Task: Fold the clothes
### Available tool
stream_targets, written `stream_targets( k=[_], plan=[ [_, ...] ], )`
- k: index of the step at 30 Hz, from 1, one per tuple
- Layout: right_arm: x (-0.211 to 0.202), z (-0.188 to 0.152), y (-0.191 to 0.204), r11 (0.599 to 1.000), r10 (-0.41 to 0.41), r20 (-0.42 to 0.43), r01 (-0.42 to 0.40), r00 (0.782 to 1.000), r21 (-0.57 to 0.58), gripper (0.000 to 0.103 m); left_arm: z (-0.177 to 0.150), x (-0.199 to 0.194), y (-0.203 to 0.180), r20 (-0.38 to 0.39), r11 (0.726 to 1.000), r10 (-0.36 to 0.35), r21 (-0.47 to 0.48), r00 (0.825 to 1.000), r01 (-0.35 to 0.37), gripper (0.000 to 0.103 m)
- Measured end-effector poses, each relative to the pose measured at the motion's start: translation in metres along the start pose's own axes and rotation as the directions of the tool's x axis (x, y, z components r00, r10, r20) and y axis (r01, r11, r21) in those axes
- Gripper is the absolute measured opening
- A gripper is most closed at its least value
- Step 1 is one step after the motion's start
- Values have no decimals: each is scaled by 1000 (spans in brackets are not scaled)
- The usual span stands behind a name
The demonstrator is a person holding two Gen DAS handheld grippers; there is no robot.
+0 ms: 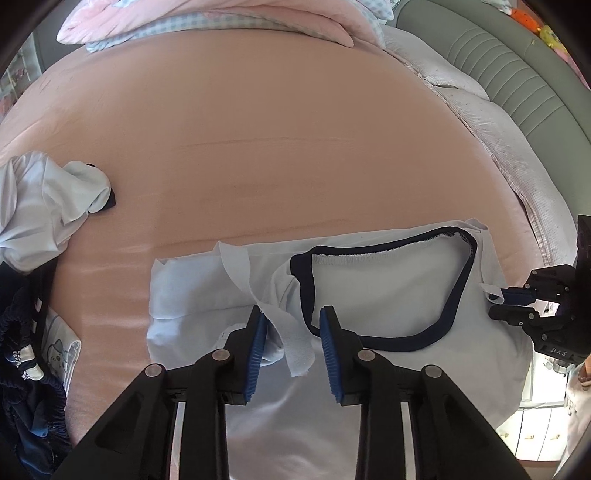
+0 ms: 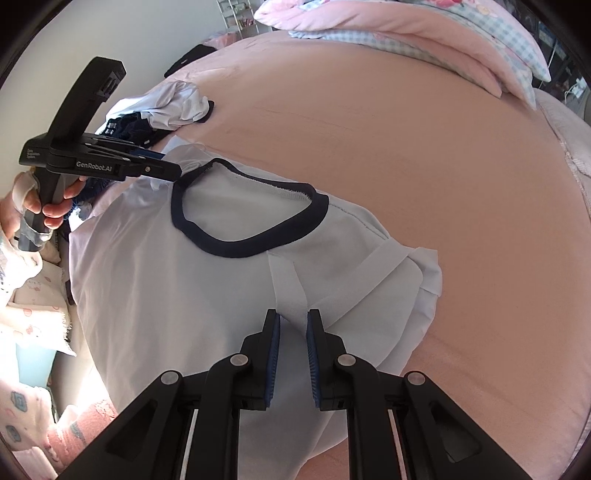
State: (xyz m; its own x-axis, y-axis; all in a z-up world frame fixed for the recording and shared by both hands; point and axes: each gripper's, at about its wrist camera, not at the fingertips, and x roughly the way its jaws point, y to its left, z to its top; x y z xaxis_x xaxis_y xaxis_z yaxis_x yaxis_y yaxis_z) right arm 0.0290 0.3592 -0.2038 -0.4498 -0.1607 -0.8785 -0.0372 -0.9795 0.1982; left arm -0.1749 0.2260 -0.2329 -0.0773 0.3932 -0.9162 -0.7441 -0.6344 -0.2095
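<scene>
— Lying flat on the pink bed sheet (image 1: 277, 129), front up: is that the white shirt (image 1: 388, 280)?

— Yes. Take its navy collar (image 1: 424, 338) as the mark. The shirt spreads around the collar, with one sleeve folded in over the body on each side.

— And the tongs?

— The left gripper (image 1: 293, 347) comes down just beside the collar's left end. Its blue pads are drawn in on a bunch of shoulder fabric and a white strip (image 1: 236, 273) of sleeve hem that runs between them. The right gripper (image 2: 293, 347) sits just off the collar's other end, pinched together on a fold of the shirt, a narrow band of cloth rising between its pads.

— Who holds them?

— In the right wrist view a hand (image 2: 55, 206) grips the left tool's handle, out past the collar's left end.

— What else lies around?

— Well to the left of the collar, a crumpled white garment (image 1: 44, 206) sits on the sheet. Nearer the bed's edge, still left of the collar, a dark navy garment (image 1: 29, 387) is heaped. Far beyond the collar, piled pink bedding (image 1: 221, 14) with a blue check layer lines the bed's far end. To the right of the collar, a grey-green padded headboard (image 1: 517, 85) curves along the bed.

— Anything in the way?

— The sheet beyond the collar lies bare up to the bedding.
</scene>
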Motion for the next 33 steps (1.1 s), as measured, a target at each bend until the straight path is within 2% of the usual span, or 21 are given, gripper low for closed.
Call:
stream_targets(
  k=[3,7,11,17,19,21,26,29,33],
  plan=[
    [2,-2,0,1000,11,-16,-11,1000,4,13,-5,-3,1,5,1000,9,-4,1000,-8,14],
    [6,-2,-1,1000,11,-21,-10,1000,13,14,-8,-6,11,4,998,12,-62,1000,-12,8],
    [7,-2,-1,1000,6,-21,-6,1000,26,14,-4,-6,16,21,996,7,-88,1000,-5,7],
    [7,-4,-1,1000,0,-24,1,1000,29,16,-7,-14,6,36,999,20,-32,999,-19,7],
    [7,-3,-1,1000,-5,-27,6,1000,31,25,-10,-20,4,37,1000,20,-16,999,-19,7],
    [7,-3,-2,999,-1,-26,2,1000,36,29,-12,-26,2,38,1000,17,-6,999,-16,7],
    [5,-4,-3,999,-1,-21,2,1000,51,32,-19,-31,0,9,1000,12,8,1000,-12,7],
    [1,-5,1,999,-18,-13,19,1000,42,35,-28,-27,0,-33,1000,-3,7,999,3,7],
    [-8,-8,11,997,-75,3,75,997,-17,42,-40,-17,-2,-73,1000,7,22,997,-5,7]
  ],
)
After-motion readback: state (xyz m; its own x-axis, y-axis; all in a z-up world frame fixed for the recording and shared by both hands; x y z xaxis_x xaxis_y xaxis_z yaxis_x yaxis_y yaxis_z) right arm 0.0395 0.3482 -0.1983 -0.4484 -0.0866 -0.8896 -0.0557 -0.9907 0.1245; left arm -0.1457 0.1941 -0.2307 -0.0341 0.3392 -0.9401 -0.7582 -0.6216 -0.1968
